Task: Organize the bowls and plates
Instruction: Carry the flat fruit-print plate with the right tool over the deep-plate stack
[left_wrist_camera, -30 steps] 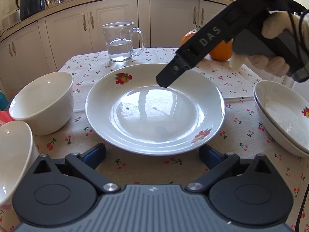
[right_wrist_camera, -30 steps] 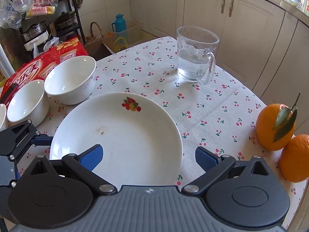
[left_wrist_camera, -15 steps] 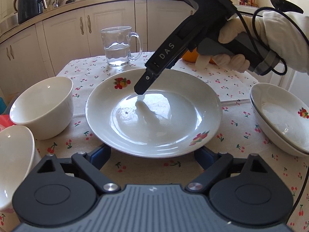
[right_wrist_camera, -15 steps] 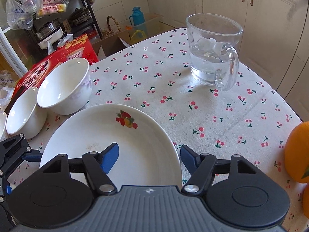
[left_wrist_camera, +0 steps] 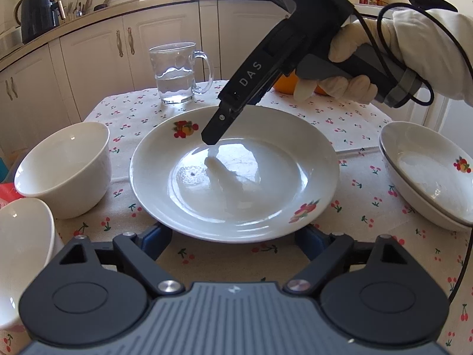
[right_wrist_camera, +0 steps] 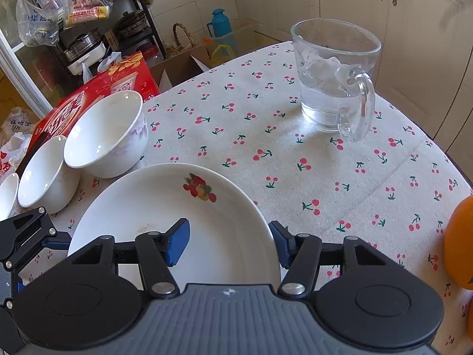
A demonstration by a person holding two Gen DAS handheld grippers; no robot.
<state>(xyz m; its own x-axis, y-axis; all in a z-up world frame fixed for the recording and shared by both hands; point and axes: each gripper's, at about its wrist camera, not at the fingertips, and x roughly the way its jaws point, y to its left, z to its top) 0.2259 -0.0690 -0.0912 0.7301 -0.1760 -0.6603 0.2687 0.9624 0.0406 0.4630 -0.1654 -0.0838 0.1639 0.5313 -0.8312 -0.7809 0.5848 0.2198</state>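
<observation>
The right gripper (right_wrist_camera: 230, 244) is closing its jaws across the far rim of the fruit-patterned plate (left_wrist_camera: 310, 145) lying mid-table; whether its pads are biting yet I cannot tell. The left gripper (left_wrist_camera: 233, 238), also closing, is straddling the near rim without visibly touching. Next, I judge, comes a level lift toward the stacked plates (left_wrist_camera: 425, 174).

Cherry-print table (right_wrist_camera: 295, 177) bearing plate (left_wrist_camera: 233, 177), bowls (right_wrist_camera: 106, 136)

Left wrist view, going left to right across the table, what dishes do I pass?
Cut-off white bowl at the edge → white bowl → fruit-print plate → stacked fruit-print plates on the right.
</observation>
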